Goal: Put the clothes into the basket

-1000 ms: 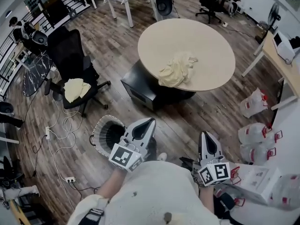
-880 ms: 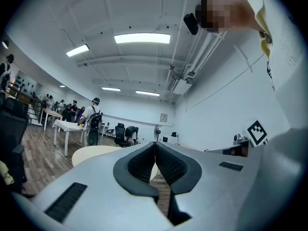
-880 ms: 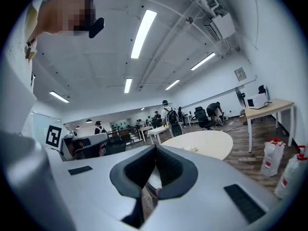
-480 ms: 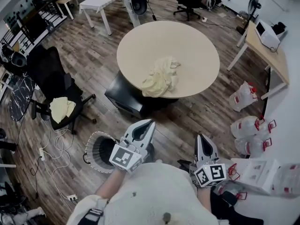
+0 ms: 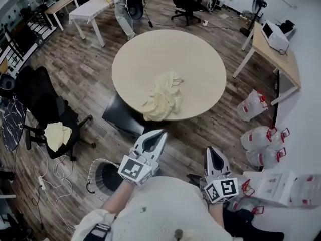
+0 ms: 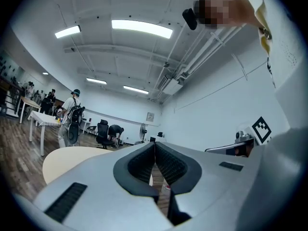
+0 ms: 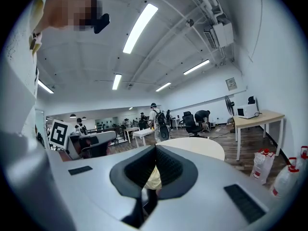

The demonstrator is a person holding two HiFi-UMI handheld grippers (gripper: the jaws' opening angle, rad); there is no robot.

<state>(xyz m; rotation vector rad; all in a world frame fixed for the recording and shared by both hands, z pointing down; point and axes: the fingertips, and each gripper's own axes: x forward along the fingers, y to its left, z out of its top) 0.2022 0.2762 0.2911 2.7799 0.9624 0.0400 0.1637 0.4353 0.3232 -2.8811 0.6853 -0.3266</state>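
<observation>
Table (image 5: 165, 54) closer, basket (image 5: 94, 165) half hidden

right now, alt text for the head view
From above: a person's left gripper and right gripper, both shut and empty, point toward a round table with a crumpled yellow garment at its near edge. A basket sits on the floor at lower left, near a black chair holding another yellow garment.

Open floor (image 5: 193, 134) lies between basket (image 5: 92, 168) and round table (image 5: 150, 54).
</observation>
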